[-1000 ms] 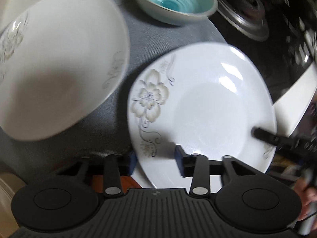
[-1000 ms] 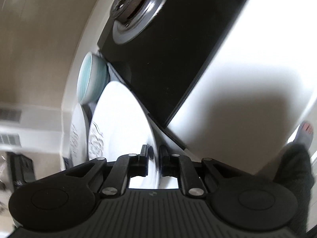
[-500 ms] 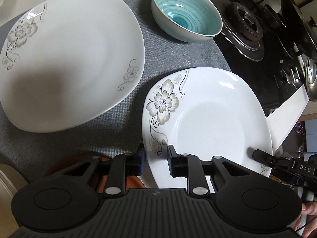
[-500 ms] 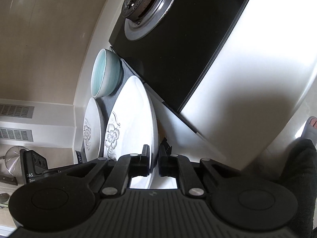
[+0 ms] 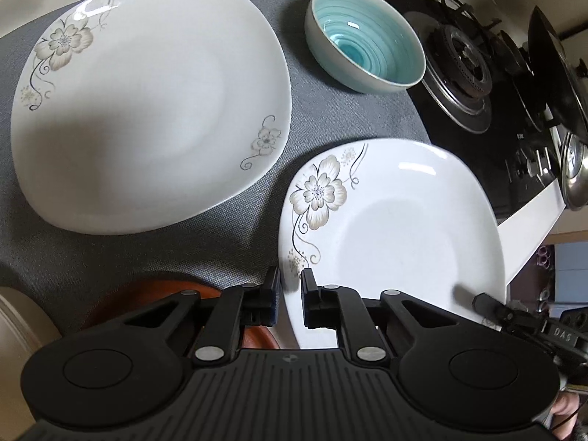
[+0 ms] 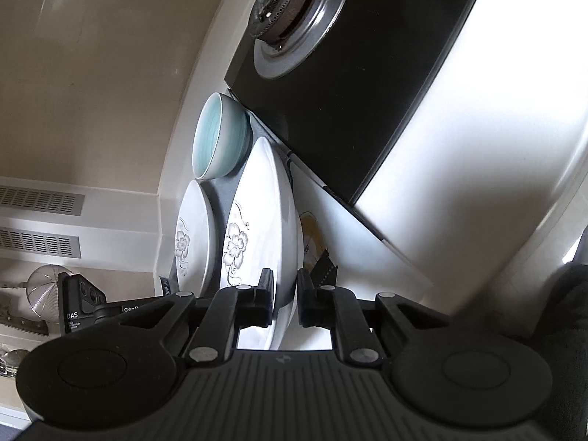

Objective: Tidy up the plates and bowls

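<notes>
A small white flowered plate (image 5: 397, 235) is held by both grippers above the grey mat (image 5: 323, 125). My left gripper (image 5: 291, 296) is shut on its near left rim. My right gripper (image 6: 285, 296) is shut on its opposite rim, and this plate shows edge-on in the right wrist view (image 6: 264, 228). A larger white flowered plate (image 5: 147, 103) lies on the mat to the left and shows in the right wrist view (image 6: 193, 235). A teal bowl (image 5: 364, 55) stands upright at the mat's far side, next to the stove, and shows in the right wrist view (image 6: 218, 136).
A black gas stove (image 5: 470, 70) with burners lies to the right of the mat. A brown-orange dish (image 5: 161, 294) sits partly hidden under my left gripper. A patterned dish (image 6: 310, 235) lies under the held plate. The white counter edge (image 5: 529, 217) runs on the right.
The left gripper closed from wide open onto the small plate's rim. The plate has risen and both views have pulled back, so the big plate and the bowl show more fully.
</notes>
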Demonstrator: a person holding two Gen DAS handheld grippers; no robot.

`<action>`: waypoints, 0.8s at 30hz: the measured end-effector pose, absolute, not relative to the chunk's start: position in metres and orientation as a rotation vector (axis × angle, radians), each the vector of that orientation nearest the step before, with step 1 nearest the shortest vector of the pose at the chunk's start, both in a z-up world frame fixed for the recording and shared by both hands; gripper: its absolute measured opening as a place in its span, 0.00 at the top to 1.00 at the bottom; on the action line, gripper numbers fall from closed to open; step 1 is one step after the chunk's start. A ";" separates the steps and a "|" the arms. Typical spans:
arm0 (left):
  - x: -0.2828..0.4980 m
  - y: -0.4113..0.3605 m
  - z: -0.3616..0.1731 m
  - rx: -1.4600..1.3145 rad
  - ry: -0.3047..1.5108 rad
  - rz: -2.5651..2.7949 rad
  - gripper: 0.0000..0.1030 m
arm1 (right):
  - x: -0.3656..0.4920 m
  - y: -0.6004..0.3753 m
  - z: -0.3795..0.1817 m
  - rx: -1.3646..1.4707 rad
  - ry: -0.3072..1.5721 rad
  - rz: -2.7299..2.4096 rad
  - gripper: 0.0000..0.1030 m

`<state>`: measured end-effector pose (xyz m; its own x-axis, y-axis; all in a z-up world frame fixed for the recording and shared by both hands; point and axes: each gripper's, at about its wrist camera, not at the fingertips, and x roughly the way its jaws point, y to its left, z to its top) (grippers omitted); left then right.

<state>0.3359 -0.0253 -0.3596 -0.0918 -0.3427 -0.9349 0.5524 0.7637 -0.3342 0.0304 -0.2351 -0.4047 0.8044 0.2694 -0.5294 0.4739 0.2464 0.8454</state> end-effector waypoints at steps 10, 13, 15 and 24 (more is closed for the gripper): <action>0.344 -0.029 -0.376 0.132 1.578 -0.738 0.92 | 0.032 -0.239 -0.411 1.345 0.695 -0.184 0.89; 0.348 -0.032 -0.384 0.106 1.618 -0.761 0.89 | 0.030 -0.241 -0.417 1.353 0.709 -0.201 0.89; 0.350 -0.035 -0.388 0.093 1.642 -0.774 0.82 | 0.029 -0.242 -0.422 1.354 0.724 -0.214 0.89; 0.339 -0.041 -0.386 0.059 1.632 -0.849 0.46 | 0.029 -0.241 -0.431 1.339 0.746 -0.210 0.91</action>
